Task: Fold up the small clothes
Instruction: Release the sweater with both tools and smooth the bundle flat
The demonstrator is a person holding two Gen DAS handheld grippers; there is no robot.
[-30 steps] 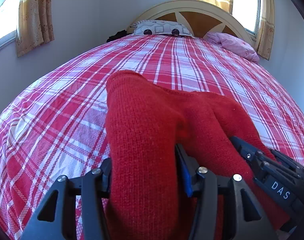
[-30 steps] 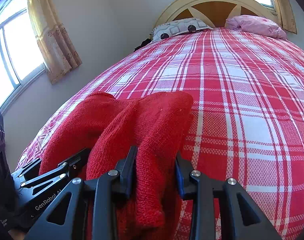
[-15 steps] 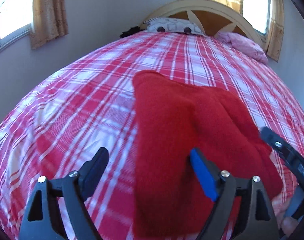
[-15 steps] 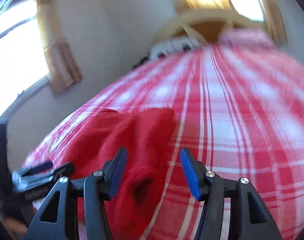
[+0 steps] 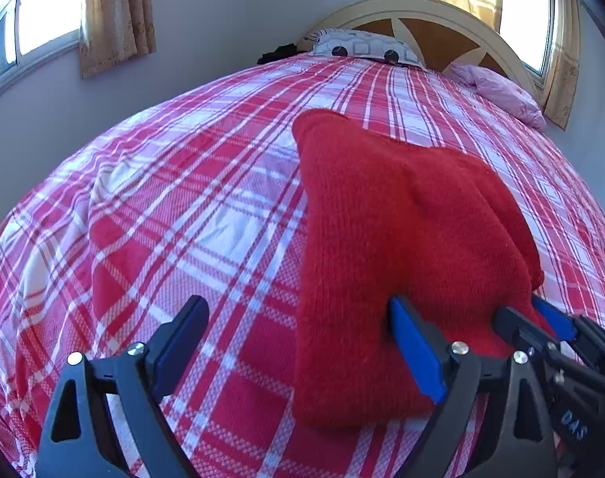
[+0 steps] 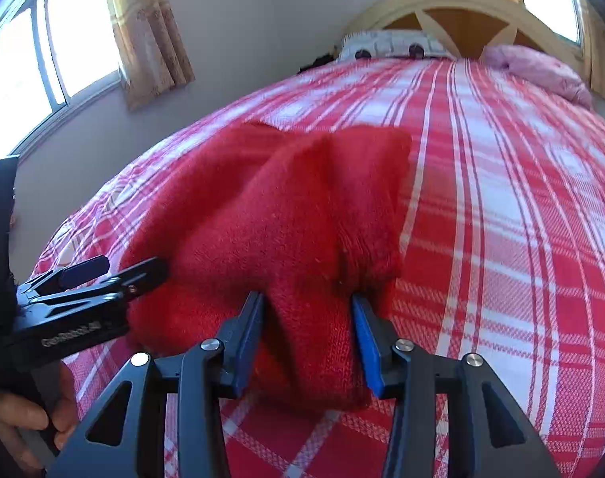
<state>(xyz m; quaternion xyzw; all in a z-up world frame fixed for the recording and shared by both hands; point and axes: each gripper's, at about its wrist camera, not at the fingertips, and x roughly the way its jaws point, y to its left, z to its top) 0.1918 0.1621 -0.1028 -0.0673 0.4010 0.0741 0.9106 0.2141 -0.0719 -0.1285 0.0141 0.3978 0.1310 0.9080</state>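
Observation:
A folded red knit garment (image 5: 402, 239) lies on the red-and-white plaid bedspread (image 5: 183, 207). My left gripper (image 5: 298, 342) is open wide; the garment's near left corner lies between its fingers, against the right blue pad (image 5: 416, 352). My right gripper (image 6: 306, 338) is open, with the garment's (image 6: 294, 207) near right edge loose between its blue pads. Each gripper shows in the other's view: the right one (image 5: 541, 322) at the garment's right edge, the left one (image 6: 99, 275) at its left edge.
The bed's wooden headboard (image 5: 434, 24) stands at the far end, with a patterned pillow (image 5: 362, 46) and a pink pillow (image 5: 501, 95). A small dark item (image 5: 278, 53) lies beside the patterned pillow. Curtained windows (image 6: 59, 51) line the left wall.
Both grippers were shut on the garment's near edge a second ago. Both have opened and let it go, and it now rests on the bed.

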